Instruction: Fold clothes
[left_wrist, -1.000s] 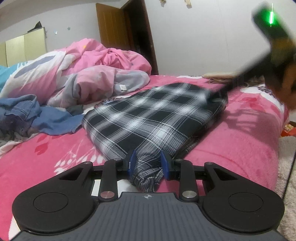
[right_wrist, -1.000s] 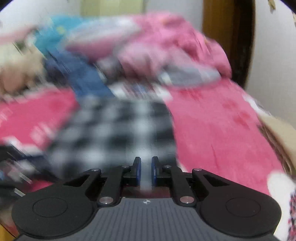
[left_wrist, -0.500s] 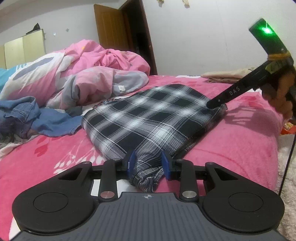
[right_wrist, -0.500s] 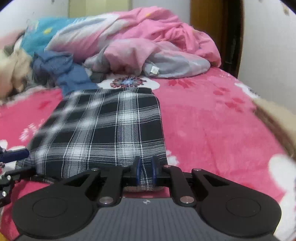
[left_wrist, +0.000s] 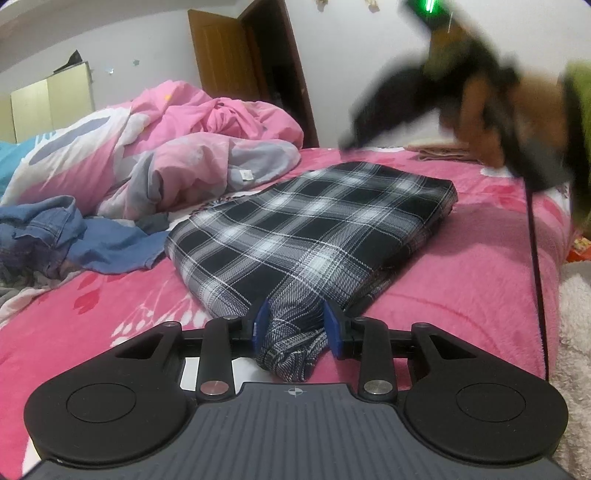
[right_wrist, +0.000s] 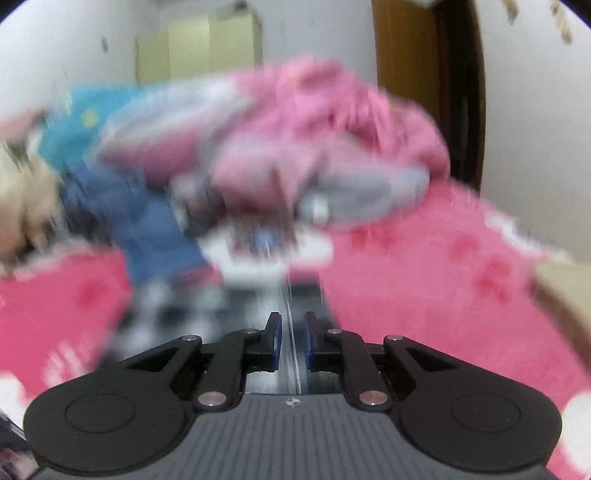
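Observation:
A black-and-white plaid garment lies folded into a long flat rectangle on the pink bed cover. Its near end is bunched between the blue pads of my left gripper, which is shut on it. In the left wrist view my right gripper is a blurred dark shape in the air above the garment's far right corner, held by a hand. In the right wrist view, my right gripper has its jaws nearly together with nothing in them, over the blurred plaid garment.
A rumpled pink and grey quilt is heaped at the back of the bed. Blue denim clothes lie at the left. A beige folded cloth sits at the far right edge. A pale rug lies beyond the bed's right side.
My right gripper has lifted off the plaid garment's far right corner and swung up and away, blurring its view. The left gripper still grips the near end.

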